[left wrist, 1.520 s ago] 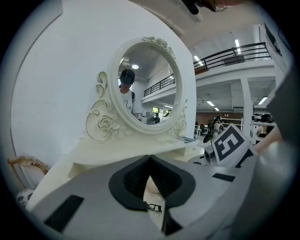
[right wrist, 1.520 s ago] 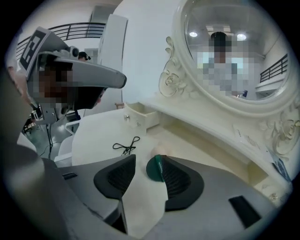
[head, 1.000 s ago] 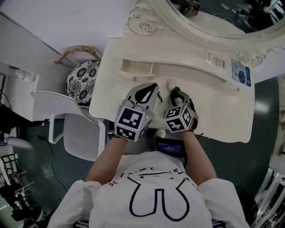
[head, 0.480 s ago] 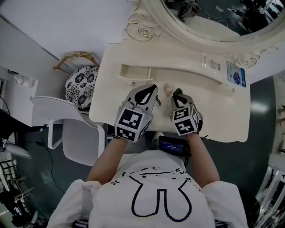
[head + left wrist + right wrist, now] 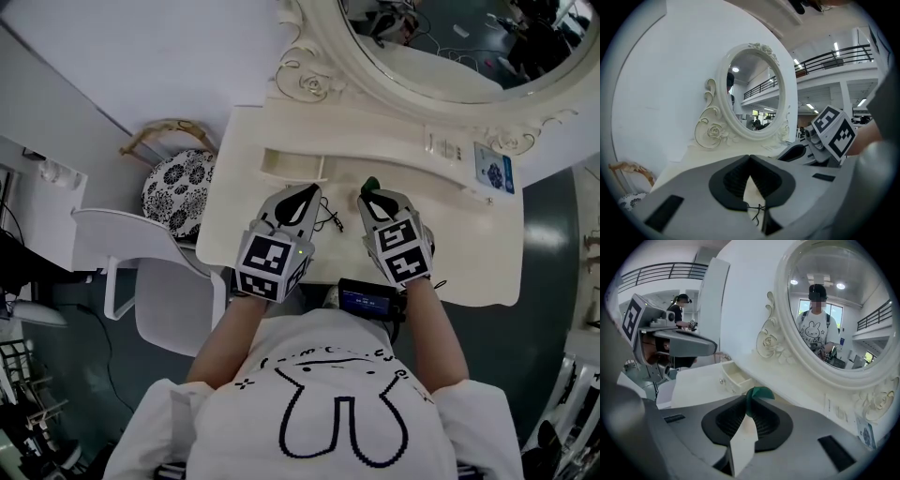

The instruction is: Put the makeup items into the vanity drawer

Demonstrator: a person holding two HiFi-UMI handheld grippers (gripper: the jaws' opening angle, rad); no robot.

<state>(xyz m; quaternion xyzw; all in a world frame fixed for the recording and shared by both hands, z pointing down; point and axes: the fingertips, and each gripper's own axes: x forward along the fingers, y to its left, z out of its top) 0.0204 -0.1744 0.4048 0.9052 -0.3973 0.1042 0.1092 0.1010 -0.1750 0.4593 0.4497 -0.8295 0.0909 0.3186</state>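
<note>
From the head view, the person has both claws out over the cream vanity tabletop [image 5: 469, 253], with the big ornate mirror [image 5: 441, 56] at the back and a small drawer [image 5: 292, 164] standing open on the raised ledge. The left claw [image 5: 304, 191] sits just in front of that drawer. The right claw [image 5: 372, 193] is off to the drawer's right with a bit of green poking out past its tips. There's also a white chair [image 5: 141, 272] and a black-and-white patterned stool [image 5: 178, 183] to the left of the vanity. In the left gripper view, the jaws meet at the tips and nothing is pinched there. A thin black strand [image 5: 757, 209] shows in the gap lower down, and it's honestly too small to tell what it is. The right claw's marker cube [image 5: 834, 131] is just off to the side. In the right gripper view, the jaws have just been closing and are now clamped on a small cream tube with a green cap [image 5: 743, 437]. The cap sticks out beyond the tips. The tube is held up off the tabletop, the open drawer is ahead and to the left, and the tube isn't in it yet.
</note>
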